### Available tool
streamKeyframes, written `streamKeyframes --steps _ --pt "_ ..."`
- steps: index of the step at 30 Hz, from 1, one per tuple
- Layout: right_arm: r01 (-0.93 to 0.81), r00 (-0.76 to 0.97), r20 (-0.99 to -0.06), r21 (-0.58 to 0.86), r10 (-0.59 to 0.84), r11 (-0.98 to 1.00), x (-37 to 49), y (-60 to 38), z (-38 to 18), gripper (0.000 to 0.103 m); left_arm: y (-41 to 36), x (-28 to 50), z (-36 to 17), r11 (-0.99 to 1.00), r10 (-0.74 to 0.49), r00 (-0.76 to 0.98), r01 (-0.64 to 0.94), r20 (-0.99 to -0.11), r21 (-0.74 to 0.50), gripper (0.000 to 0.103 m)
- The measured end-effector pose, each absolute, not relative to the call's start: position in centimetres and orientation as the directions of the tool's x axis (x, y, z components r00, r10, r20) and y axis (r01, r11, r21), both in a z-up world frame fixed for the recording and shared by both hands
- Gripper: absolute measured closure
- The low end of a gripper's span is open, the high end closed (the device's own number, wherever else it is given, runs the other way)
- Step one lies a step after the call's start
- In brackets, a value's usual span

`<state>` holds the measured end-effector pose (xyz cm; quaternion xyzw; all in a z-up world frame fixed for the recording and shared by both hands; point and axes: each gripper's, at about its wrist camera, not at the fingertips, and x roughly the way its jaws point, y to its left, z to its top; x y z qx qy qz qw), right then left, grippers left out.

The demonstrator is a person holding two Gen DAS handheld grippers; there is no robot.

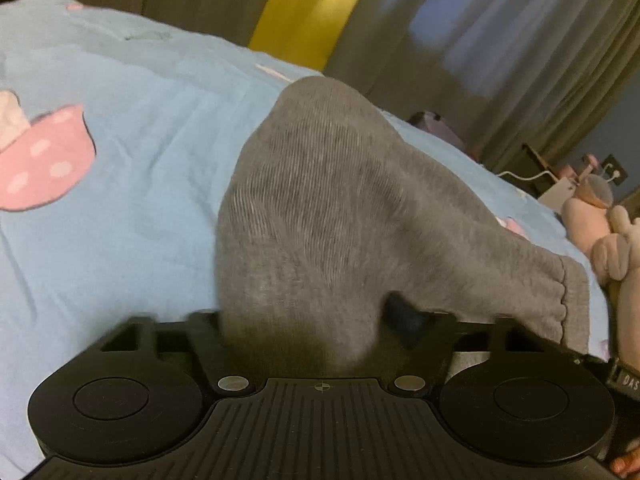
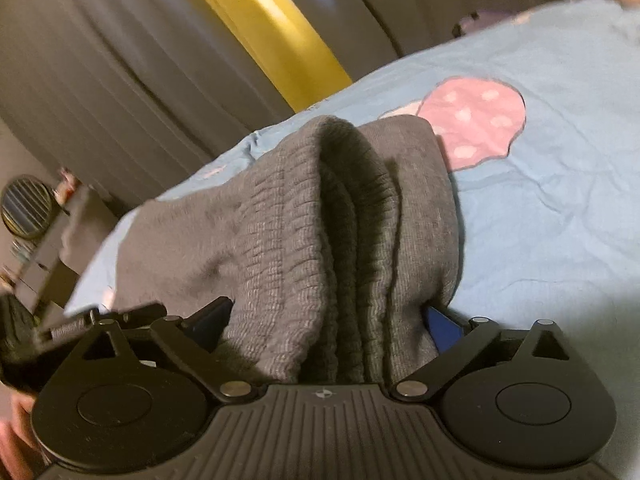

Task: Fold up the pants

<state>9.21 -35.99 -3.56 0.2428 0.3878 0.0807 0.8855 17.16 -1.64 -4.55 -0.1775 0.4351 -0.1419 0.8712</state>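
Observation:
The grey knit pants are bunched between the fingers of my left gripper, which is shut on them; a hemmed edge hangs to the right. In the right wrist view my right gripper is shut on the pants' ribbed elastic waistband, folded in several layers. The fabric hides most of both grippers' fingers; a blue pad shows on the right. Both bunches are held just above the light blue bedsheet.
The bedsheet has pink polka-dot prints. Grey curtains and a yellow strip lie beyond the bed. Pink plush toys sit at the right edge. A dark side table with small items stands at left.

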Motion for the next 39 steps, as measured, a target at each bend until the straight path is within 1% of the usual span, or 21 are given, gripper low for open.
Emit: streamKeyframes --steps 1,2,4,6,10,15,17,18,19,20,21,22,23,24,26,27,29,31,34,37,39 --pt "0.036 0.684 -0.648 0.49 0.336 0.871 9.0 -35.9 -3.2 0.024 -1.5 16.9 -4.3 0.895 -0.401 0.587 0.087 -0.703 -0.438 0.048" --pt "0.031 0.684 -0.645 0.493 0.341 0.869 8.8 -35.9 -2.8 0.029 -1.4 16.7 -3.9 0.892 -0.404 0.595 0.087 -0.695 -0.444 0.056" --pt "0.03 0.689 -0.638 0.498 0.343 0.867 8.6 -35.6 -2.0 0.033 -1.2 16.2 -3.1 0.89 -0.408 0.612 0.102 -0.677 -0.445 0.061" --pt "0.021 0.708 -0.62 0.497 0.338 0.867 8.3 -35.3 -0.9 0.034 -1.1 15.8 -1.8 0.885 -0.416 0.631 0.116 -0.655 -0.451 0.065" --pt "-0.013 0.75 -0.566 0.504 0.342 0.863 8.3 -35.0 1.6 0.037 -1.7 16.1 0.4 0.874 -0.439 0.654 0.154 -0.616 -0.46 0.068" --pt "-0.009 0.795 -0.529 0.476 0.295 0.879 10.0 -35.5 4.7 0.039 -3.4 17.6 2.8 0.873 -0.457 0.671 0.213 -0.584 -0.438 0.072" --pt "-0.01 0.813 -0.521 0.435 0.261 0.901 10.7 -35.7 5.8 0.04 -3.8 18.4 3.8 0.87 -0.459 0.691 0.224 -0.558 -0.438 0.071" --pt "-0.003 0.825 -0.516 0.404 0.231 0.915 11.0 -35.9 6.3 0.039 -4.0 18.9 4.1 0.868 -0.459 0.702 0.226 -0.544 -0.441 0.064" --pt "0.019 0.833 -0.518 0.378 0.195 0.926 11.4 -36.2 6.6 0.031 -4.1 19.4 4.3 0.876 -0.439 0.72 0.209 -0.538 -0.434 0.058" --pt "0.053 0.841 -0.522 0.339 0.141 0.939 11.7 -36.5 6.9 0.019 -4.2 19.9 4.3 0.892 -0.399 0.733 0.171 -0.55 -0.419 0.037" --pt "0.102 0.849 -0.525 0.266 0.056 0.959 11.9 -36.7 7.3 0.01 -4.1 20.3 4.2 0.907 -0.361 0.733 0.133 -0.576 -0.4 0.023" --pt "0.161 0.849 -0.527 0.192 -0.037 0.968 11.8 -36.7 7.6 0.004 -4.1 20.5 4.1 0.915 -0.344 0.723 0.114 -0.599 -0.388 0.019" --pt "0.201 0.839 -0.534 0.124 -0.105 0.972 11.7 -36.7 7.8 0.004 -4.0 20.6 3.9 0.919 -0.342 0.697 0.11 -0.63 -0.378 0.016" --pt "0.196 0.83 -0.547 0.097 -0.112 0.976 11.5 -36.7 7.7 0.004 -3.9 20.4 3.4 0.919 -0.356 0.667 0.123 -0.655 -0.374 0.015" --pt "0.148 0.807 -0.587 0.104 -0.059 0.984 11.0 -36.5 6.6 0.004 -3.8 19.3 2.4 0.928 -0.348 0.642 0.135 -0.683 -0.347 0.011" --pt "0.136 0.79 -0.612 0.113 -0.039 0.984 10.8 -36.2 5.7 0.004 -3.8 18.6 1.9 0.935 -0.337 0.633 0.139 -0.697 -0.326 0.011" --pt "0.137 0.752 -0.658 0.122 -0.023 0.983 10.7 -35.6 3.8 0.004 -4.1 17.5 0.5 0.947 -0.315 0.603 0.149 -0.733 -0.285 0.01" --pt "0.158 0.701 -0.713 0.104 -0.037 0.982 11.2 -34.9 2.0 0.004 -4.1 16.2 -0.9 0.959 -0.281 0.558 0.144 -0.781 -0.243 0.01" --pt "0.185 0.649 -0.758 0.076 -0.064 0.98 11.2 -34.8 -0.1 0.004 -3.1 14.3 -1.4 0.955 -0.294 0.574 0.146 -0.764 -0.258 0.008" --pt "0.21 0.661 -0.749 0.119 -0.051 0.97 9.3 -35.5 -0.6 0.004 -2.2 12.5 -1.0 0.965 -0.262 0.578 0.148 -0.773 -0.216 0.008" --pt "0.259 0.625 -0.772 0.066 -0.115 0.964 8.2 -35.7 -1.8 0.004 -2.1 11.4 -1.2 0.965 -0.261 0.584 0.173 -0.769 -0.197 0.008"
